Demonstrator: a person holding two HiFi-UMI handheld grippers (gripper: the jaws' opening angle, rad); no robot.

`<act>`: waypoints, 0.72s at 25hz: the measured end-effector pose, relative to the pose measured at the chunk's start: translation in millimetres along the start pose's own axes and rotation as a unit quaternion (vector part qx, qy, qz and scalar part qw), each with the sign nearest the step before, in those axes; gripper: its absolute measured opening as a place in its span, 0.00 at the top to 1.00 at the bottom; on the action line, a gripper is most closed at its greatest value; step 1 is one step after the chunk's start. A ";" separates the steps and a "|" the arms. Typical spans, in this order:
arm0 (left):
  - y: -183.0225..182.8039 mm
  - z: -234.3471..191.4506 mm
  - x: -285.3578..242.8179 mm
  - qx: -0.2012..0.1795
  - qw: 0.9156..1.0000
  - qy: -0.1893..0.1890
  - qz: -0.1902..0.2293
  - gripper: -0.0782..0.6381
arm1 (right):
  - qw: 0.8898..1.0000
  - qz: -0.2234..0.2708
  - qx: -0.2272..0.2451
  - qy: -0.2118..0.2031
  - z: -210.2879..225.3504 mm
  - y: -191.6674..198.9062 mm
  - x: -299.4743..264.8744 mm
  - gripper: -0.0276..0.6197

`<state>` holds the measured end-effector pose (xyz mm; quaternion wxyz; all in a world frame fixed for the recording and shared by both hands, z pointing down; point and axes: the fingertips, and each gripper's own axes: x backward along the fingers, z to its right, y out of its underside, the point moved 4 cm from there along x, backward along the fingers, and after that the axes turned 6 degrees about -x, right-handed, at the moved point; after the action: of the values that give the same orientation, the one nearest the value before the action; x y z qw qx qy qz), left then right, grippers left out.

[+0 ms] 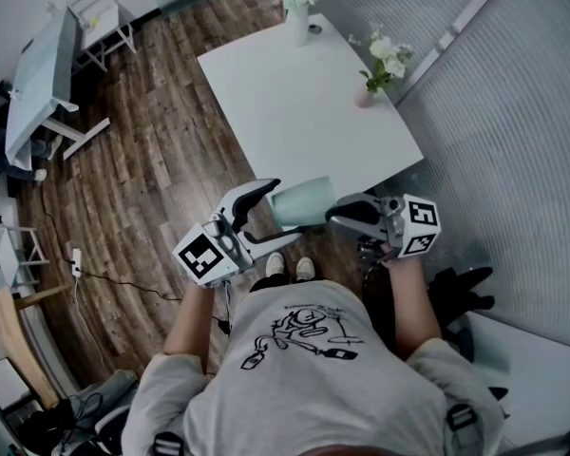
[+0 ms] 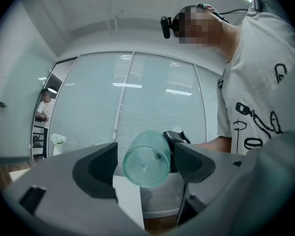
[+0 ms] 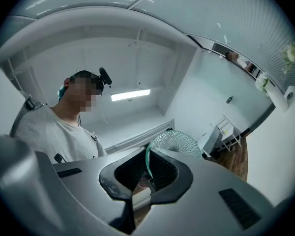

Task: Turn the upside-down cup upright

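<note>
A translucent teal cup (image 1: 303,203) hangs on its side in the air just off the near edge of the white table (image 1: 304,103). My right gripper (image 1: 346,214) is shut on the cup's rim; in the right gripper view the thin rim (image 3: 148,162) runs between the closed pads of the right gripper (image 3: 148,173). My left gripper (image 1: 266,218) stands open around the cup's base end. In the left gripper view the cup (image 2: 146,159) shows its bottom between the spread jaws of the left gripper (image 2: 145,167), with a gap to the left-hand jaw.
Two vases of white flowers (image 1: 297,9) (image 1: 380,65) stand at the table's far edge. A ribbed glass wall (image 1: 513,131) runs along the right. A grey desk (image 1: 38,84) stands far left on the wooden floor. Another person (image 2: 45,107) stands far off.
</note>
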<state>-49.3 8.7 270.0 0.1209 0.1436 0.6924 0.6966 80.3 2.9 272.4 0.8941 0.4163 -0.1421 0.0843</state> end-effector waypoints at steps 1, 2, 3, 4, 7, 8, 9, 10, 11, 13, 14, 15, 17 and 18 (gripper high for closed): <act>-0.8 1.5 -0.5 0.000 1.000 0.006 0.003 0.40 | 1.000 0.004 -0.005 -0.008 -0.5 -0.1 0.5 0.89; -1.3 2.8 -0.9 -0.002 1.000 0.011 0.005 0.40 | 1.000 0.010 -0.011 -0.016 -1.1 -0.4 1.2 0.89; -1.5 3.7 -1.2 -0.003 1.000 0.016 0.006 0.40 | 0.999 0.018 -0.017 -0.025 -1.6 -0.8 2.0 0.89; -1.5 4.0 -1.4 -0.004 1.000 0.020 0.005 0.40 | 0.999 0.025 -0.022 -0.032 -2.0 -1.5 2.8 0.88; -1.9 4.1 -1.7 -0.002 1.000 0.026 0.006 0.40 | 0.998 0.034 -0.028 -0.041 -2.3 -2.7 3.7 0.89; -2.1 4.3 -1.5 -0.001 1.000 0.026 0.007 0.40 | 0.998 0.033 -0.028 -0.042 -2.2 -2.6 3.4 0.88; -2.3 4.7 -1.6 0.000 1.000 0.028 0.007 0.40 | 0.998 0.032 -0.028 -0.043 -2.3 -2.4 3.0 0.88; -2.2 5.2 -1.9 -0.001 1.000 0.029 0.008 0.40 | 0.998 0.030 -0.027 -0.043 -2.6 -2.1 2.7 0.88; -2.0 5.8 -2.3 -0.001 1.000 0.030 0.008 0.40 | 0.998 0.029 -0.027 -0.044 -3.1 -1.7 2.6 0.89; -2.3 5.9 -2.4 -0.001 0.999 0.031 0.009 0.40 | 0.998 0.029 -0.026 -0.045 -4.0 -1.5 2.1 0.89; -3.4 5.3 -2.1 0.001 0.999 0.031 0.013 0.40 | 0.998 0.030 -0.025 -0.045 -4.6 -1.8 1.8 0.89; -5.0 4.5 -1.6 0.004 0.999 0.032 0.019 0.42 | 0.998 0.031 -0.025 -0.046 -5.2 -2.4 1.4 0.88; -7.6 3.9 -0.4 0.006 0.999 0.034 0.027 0.48 | 0.998 0.032 -0.026 -0.049 -6.4 -3.5 0.6 0.88; -8.2 4.0 0.0 0.005 0.999 0.034 0.027 0.48 | 0.998 0.032 -0.026 -0.050 -6.8 -3.8 0.3 0.88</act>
<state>-48.0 12.5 261.9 0.0775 0.1394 0.6954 0.7007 82.8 5.6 265.6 0.8930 0.3920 -0.2025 0.0884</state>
